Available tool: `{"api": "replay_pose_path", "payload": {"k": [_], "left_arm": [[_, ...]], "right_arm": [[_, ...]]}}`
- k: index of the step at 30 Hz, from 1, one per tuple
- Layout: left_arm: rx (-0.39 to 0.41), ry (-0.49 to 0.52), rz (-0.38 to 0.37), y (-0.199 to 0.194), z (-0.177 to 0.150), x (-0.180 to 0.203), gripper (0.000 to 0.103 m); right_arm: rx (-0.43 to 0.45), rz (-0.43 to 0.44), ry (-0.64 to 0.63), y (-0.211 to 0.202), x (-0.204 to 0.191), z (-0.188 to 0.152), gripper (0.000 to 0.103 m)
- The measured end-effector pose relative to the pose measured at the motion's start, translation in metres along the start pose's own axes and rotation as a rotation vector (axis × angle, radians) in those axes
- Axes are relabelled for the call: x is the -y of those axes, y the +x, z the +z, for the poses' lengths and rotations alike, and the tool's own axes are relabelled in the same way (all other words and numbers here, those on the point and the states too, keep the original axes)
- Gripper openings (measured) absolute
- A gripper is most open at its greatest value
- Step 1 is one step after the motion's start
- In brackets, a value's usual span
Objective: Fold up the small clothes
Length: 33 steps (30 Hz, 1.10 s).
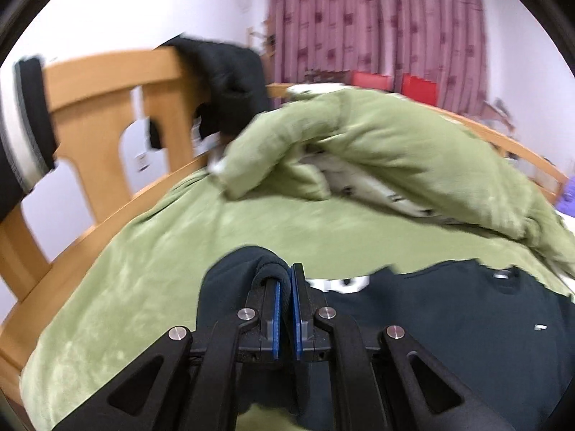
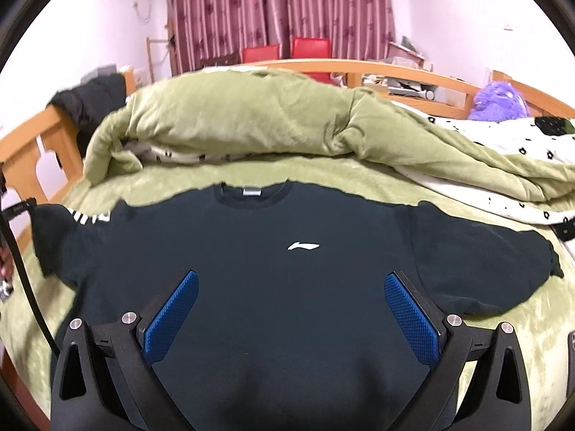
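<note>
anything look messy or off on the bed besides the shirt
Yes. The green quilt is bunched in a heap behind the dark shirt, its white patterned underside showing. A black garment hangs over the wooden bed frame.

I see a black sweatshirt (image 2: 273, 280) with a white logo (image 2: 303, 246), an olive-green quilt (image 2: 233, 122) lined white with black spots, and maroon patterned curtains (image 2: 280, 10).

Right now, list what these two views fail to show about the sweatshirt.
- Sweatshirt hem: right wrist view, hidden behind the open right hand-held gripper.
- Left sleeve lettering: left wrist view, partly covered by the left hand-held gripper, shut on sleeve fabric.
- Neck label: too small to read.
</note>
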<state>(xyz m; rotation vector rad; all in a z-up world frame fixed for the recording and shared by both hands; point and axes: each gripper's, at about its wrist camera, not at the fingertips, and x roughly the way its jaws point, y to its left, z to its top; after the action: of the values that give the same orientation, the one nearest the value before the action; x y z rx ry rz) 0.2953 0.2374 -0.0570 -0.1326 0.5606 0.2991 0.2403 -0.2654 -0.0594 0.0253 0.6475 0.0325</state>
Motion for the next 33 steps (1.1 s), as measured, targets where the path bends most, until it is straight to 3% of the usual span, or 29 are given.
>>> {"api": "replay_pose_path", "payload": {"k": [11,15,19,25,28,30,32,33], "left_arm": [[0.004,0.085,-0.227,-0.032,-0.009,0.155,0.006],[-0.048,0.100,-0.296,-0.030,-0.032,0.205,0.006],[-0.149,0.130,-0.355,-0.014,-0.070,0.246,0.008],[-0.281,0.154,-0.406,0.004,-0.110,0.264,0.011],[-0.280,0.158,-0.424,-0.005,-0.112,0.258,0.029],[-0.259,0.146,-0.428,-0.010,-0.109,0.248,0.054],[-0.226,0.119,-0.430,-0.019,-0.105,0.226,0.069],[-0.209,0.100,-0.426,-0.023,-0.105,0.211,0.070]], "right_arm": [[-0.019,-0.129,-0.076,-0.035,0.043,-0.022,0.102],[-0.031,-0.104,-0.045,-0.030,0.067,-0.037,0.102],[-0.065,-0.080,-0.022,-0.019,0.083,-0.049,0.102],[-0.105,-0.060,-0.027,0.000,0.083,-0.059,0.102],[-0.111,-0.037,-0.018,0.009,0.076,-0.057,0.102],[-0.115,-0.019,-0.017,0.016,0.066,-0.054,0.102],[-0.113,0.010,-0.027,0.023,0.049,-0.049,0.102],[-0.111,0.022,-0.037,0.026,0.038,-0.047,0.102]]}}
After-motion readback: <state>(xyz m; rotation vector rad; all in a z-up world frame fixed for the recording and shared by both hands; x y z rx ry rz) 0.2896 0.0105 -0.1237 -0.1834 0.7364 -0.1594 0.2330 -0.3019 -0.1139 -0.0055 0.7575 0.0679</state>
